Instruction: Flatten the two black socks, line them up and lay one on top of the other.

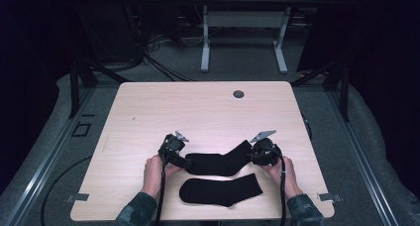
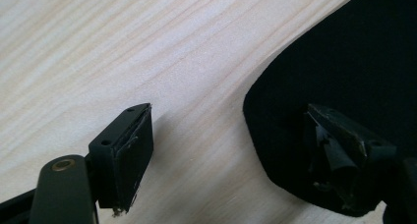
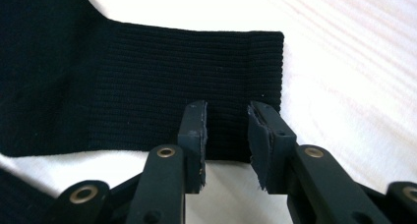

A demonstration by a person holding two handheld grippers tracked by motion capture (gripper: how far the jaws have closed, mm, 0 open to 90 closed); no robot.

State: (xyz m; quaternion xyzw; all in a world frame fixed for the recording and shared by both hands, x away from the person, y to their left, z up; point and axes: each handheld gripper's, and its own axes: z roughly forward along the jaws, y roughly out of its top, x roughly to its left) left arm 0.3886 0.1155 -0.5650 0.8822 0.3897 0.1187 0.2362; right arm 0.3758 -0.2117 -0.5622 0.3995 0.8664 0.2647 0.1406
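Two black socks on the wooden table, near edge, centre. Far sock spans between the two grippers; near sock lies just in front of it, untouched. Left gripper at the far sock's toe end: jaws wide apart, one over bare wood, the other over fabric, nothing pinched. Right gripper at the ribbed cuff end: jaws narrowly apart over the cuff edge, pads not pressing on cloth.

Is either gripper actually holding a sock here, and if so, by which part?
Nothing is gripped. The left gripper stands open astride the far sock toe edge; the right gripper has narrowed over its ribbed cuff, pads still apart.
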